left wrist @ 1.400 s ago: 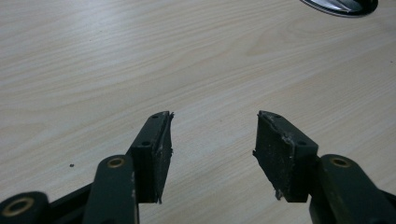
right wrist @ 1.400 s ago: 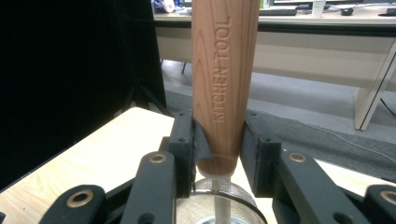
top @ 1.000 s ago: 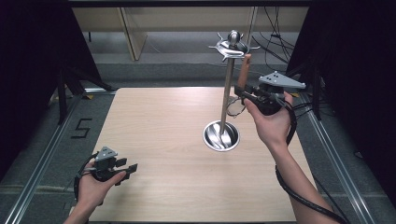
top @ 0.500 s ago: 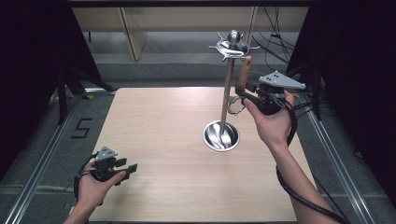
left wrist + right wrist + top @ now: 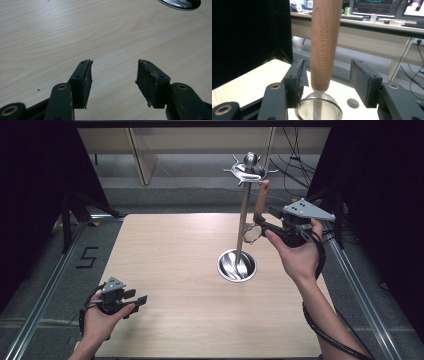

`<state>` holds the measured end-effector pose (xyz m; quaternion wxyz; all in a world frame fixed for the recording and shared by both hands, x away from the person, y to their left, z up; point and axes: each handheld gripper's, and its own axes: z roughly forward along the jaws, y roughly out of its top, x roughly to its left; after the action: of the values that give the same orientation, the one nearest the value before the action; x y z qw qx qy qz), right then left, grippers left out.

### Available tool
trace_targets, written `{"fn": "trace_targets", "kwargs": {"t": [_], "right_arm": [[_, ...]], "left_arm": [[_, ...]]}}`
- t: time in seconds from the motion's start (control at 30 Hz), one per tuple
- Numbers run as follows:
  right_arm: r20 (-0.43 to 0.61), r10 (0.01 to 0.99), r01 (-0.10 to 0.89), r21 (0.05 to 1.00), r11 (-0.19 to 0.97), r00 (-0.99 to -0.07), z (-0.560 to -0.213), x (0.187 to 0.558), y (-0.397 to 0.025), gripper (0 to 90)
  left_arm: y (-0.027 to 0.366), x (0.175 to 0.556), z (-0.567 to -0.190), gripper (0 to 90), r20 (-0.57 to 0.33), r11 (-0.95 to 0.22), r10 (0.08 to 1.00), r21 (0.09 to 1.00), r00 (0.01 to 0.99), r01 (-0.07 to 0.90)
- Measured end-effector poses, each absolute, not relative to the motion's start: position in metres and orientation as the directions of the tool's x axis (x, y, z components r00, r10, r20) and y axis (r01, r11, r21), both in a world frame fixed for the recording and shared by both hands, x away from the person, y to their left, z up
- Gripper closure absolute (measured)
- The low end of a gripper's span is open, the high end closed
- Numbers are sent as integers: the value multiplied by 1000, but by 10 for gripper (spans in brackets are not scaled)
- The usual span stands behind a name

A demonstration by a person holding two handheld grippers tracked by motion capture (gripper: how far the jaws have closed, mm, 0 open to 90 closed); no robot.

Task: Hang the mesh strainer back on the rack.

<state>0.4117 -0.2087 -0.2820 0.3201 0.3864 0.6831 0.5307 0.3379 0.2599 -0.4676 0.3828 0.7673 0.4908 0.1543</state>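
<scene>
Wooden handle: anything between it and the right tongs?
Nothing visible. In the right gripper view the wooden handle already stands in the gap of the open right tongs, nearer one jaw, with air on the other side. In the high view the stand's metal pole rises just beside it, outside the gap.
</scene>
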Motion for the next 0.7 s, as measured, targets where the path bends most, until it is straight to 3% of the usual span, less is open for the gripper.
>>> {"fn": "trace_targets", "kwargs": {"t": [0.7], "right_arm": [[-20, 881, 204, 970, 131, -472, -296, 388, -240, 507]], "left_arm": [[259, 338, -468, 448, -140, -219, 873, 744, 468, 631]]}}
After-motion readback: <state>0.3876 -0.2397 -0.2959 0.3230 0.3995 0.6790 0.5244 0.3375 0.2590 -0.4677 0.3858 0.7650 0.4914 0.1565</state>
